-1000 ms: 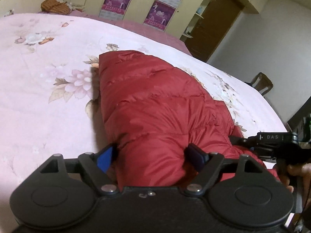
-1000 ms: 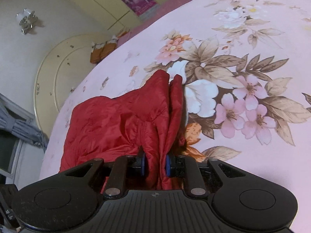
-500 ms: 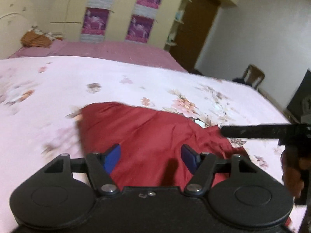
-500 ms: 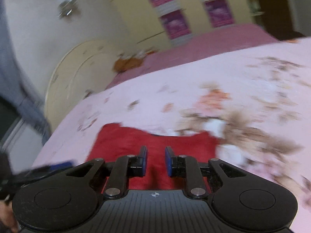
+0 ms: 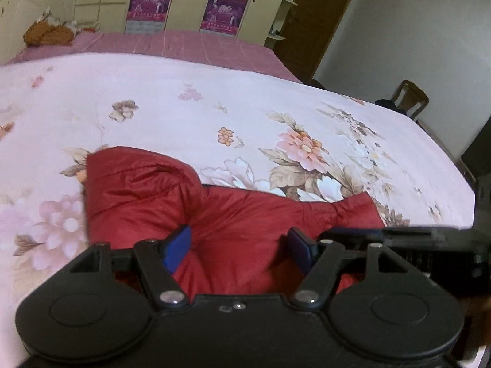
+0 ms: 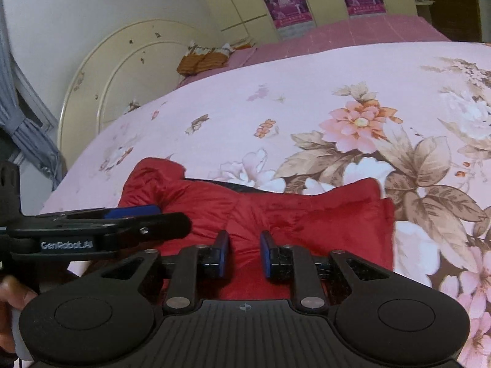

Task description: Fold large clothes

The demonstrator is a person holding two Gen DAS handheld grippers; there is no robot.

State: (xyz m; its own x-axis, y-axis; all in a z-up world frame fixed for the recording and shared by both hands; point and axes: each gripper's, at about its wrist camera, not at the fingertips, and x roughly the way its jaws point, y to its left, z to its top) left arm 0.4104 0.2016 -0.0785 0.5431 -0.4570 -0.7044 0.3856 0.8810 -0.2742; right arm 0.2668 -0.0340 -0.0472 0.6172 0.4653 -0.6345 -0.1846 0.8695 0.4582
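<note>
A red padded jacket (image 5: 239, 214) lies folded into a low bundle on the pink floral bedspread (image 5: 184, 116). It also shows in the right wrist view (image 6: 294, 211). My left gripper (image 5: 239, 245) is open, its blue pads wide apart over the near edge of the jacket, holding nothing. My right gripper (image 6: 244, 253) is open with a narrower gap, just above the jacket's near edge, and empty. The left gripper shows side-on at the left of the right wrist view (image 6: 132, 214). The right gripper's body shows at the right of the left wrist view (image 5: 429, 245).
The bed's cream headboard (image 6: 101, 79) is at the far left. An orange-brown bundle (image 5: 46, 32) lies on the far purple sheet. A wardrobe with posters (image 5: 224, 9) and a wooden door (image 5: 313, 21) stand behind. A chair (image 5: 409, 98) is beyond the bed's right side.
My right gripper has let go of the jacket fold and opened. Both grippers pulled back and levelled out. The jacket now lies flatter and wider on the bed.
</note>
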